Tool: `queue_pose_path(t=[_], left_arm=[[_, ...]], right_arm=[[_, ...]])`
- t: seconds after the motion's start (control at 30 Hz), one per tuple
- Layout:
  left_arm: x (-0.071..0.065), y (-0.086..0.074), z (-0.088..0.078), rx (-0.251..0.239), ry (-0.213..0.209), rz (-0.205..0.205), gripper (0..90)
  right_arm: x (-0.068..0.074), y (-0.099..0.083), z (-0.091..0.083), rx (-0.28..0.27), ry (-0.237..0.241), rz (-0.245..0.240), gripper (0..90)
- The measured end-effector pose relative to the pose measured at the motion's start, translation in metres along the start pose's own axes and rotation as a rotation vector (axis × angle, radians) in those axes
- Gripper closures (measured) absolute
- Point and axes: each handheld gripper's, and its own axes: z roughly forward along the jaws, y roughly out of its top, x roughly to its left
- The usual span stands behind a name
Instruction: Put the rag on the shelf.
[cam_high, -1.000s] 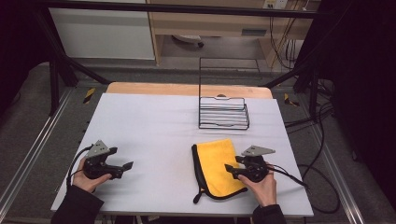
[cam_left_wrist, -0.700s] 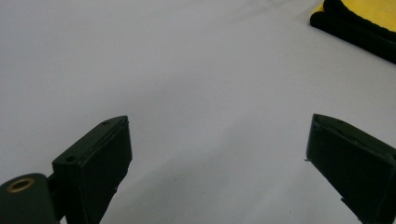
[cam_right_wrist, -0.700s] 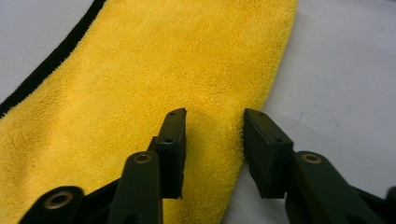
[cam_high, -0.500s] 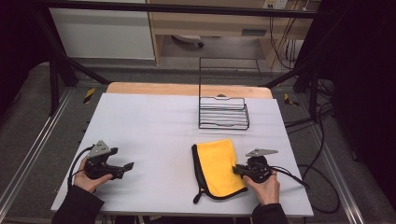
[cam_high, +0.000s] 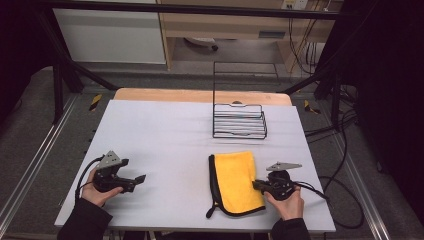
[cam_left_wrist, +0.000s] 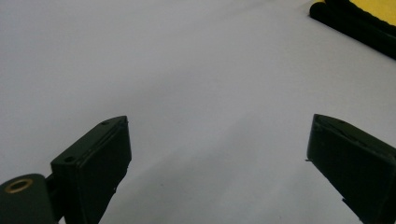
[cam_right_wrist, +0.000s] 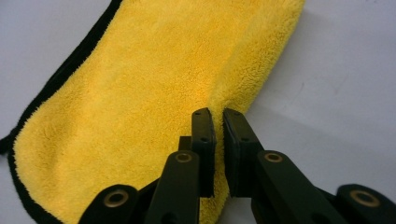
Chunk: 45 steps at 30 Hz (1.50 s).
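Note:
A yellow cloth (cam_high: 237, 180) with a black border lies folded on the white table, front right of centre. My right gripper (cam_high: 256, 185) sits at the cloth's right edge. In the right gripper view its jaws have just been closing, and they pinch a raised fold of the cloth (cam_right_wrist: 154, 93) between the fingertips of the right gripper (cam_right_wrist: 217, 114). My left gripper (cam_high: 140, 179) rests at the front left of the table, held in a hand. The left gripper (cam_left_wrist: 219, 135) stands open over bare table, with nothing between its jaws.
A black wire rack (cam_high: 239, 122) stands at the back of the table (cam_high: 170, 135), behind the cloth. A wooden strip runs along the far edge. Cables trail off the right side near the right hand.
The right gripper's jaws have closed on the cloth's right edge, and the hand has shifted slightly. The left gripper has stayed where it was.

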Motion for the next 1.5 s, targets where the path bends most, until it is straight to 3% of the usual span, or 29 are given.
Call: queue_pose_path(t=[0.27, 0.47, 0.83, 1.5], left_arm=[[-0.005, 0.003, 0.002, 0.0, 0.0, 0.001, 4.1], [-0.011, 0.005, 0.006, 0.003, -0.007, 0.01, 3.8], [-0.022, 0.016, 0.014, 0.0, -0.031, 0.011, 3.5], [-0.058, 0.059, 0.049, 0.011, -0.049, 0.051, 4.3]], right_arm=[[-0.01, 0.001, -0.004, -0.105, 0.023, -0.082, 55.4], [-0.015, 0.002, -0.002, -0.127, 0.004, -0.097, 38.0], [-0.025, 0.01, -0.002, -0.191, 0.013, -0.112, 8.8], [-0.029, 0.014, -0.001, -0.198, 0.004, -0.125, 3.2]])
